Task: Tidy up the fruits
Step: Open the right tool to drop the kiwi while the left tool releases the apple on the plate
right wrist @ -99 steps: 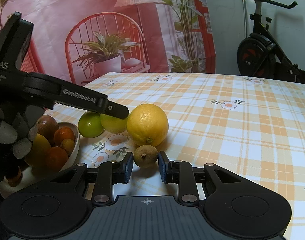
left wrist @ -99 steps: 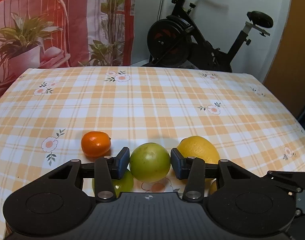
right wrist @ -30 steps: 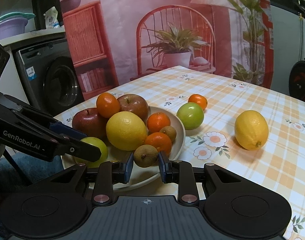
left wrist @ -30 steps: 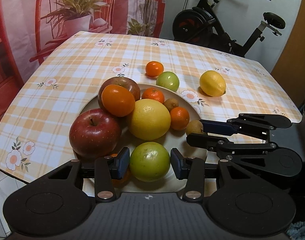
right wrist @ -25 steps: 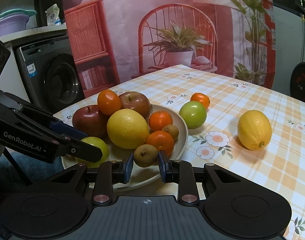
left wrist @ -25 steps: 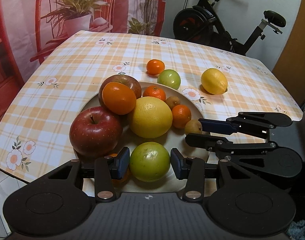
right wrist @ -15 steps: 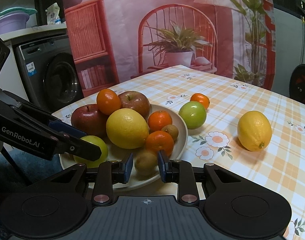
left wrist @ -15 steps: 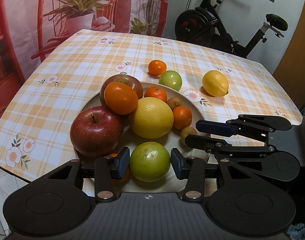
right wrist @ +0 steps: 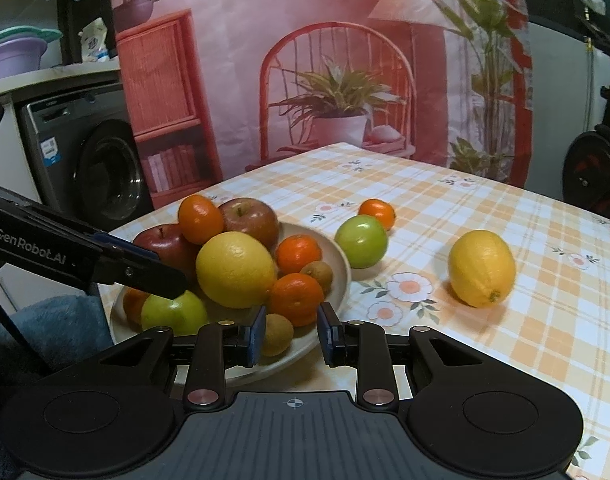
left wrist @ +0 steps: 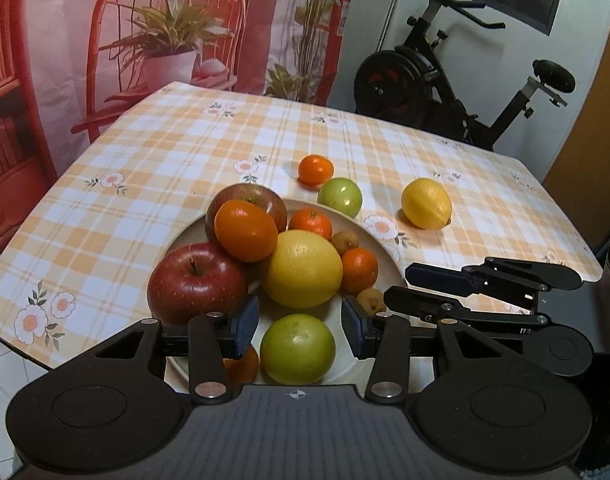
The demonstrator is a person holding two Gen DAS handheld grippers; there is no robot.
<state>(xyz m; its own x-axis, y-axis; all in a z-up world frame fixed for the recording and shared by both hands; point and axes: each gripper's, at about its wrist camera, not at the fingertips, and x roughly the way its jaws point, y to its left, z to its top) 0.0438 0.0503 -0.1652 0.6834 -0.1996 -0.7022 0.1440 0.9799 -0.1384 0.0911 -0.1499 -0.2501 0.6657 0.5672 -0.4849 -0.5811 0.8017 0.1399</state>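
Observation:
A cream plate (left wrist: pixel 385 236) at the table's near corner holds two red apples, oranges, a big yellow citrus (left wrist: pixel 302 268) and kiwis. My left gripper (left wrist: pixel 300 328) is open above the plate's near side; a green apple (left wrist: pixel 297 349) lies on the plate between its fingers. My right gripper (right wrist: pixel 292 337) is open over the plate's rim (right wrist: pixel 341 256); a small brown kiwi (right wrist: pixel 277 334) lies on the plate by its left finger. On the tablecloth lie a green apple (right wrist: pixel 361 241), a small orange (right wrist: pixel 377 213) and a lemon (right wrist: pixel 481 267).
The table has a checked orange cloth (left wrist: pixel 177 152). An exercise bike (left wrist: pixel 437 80) stands behind it. A printed backdrop hangs at the far left. A washing machine (right wrist: pixel 89 152) stands left of the table in the right wrist view.
Both grippers opened: the left let the green apple go onto the plate, the right let the kiwi go onto the plate. Both had carried the fruit from the tablecloth to the plate.

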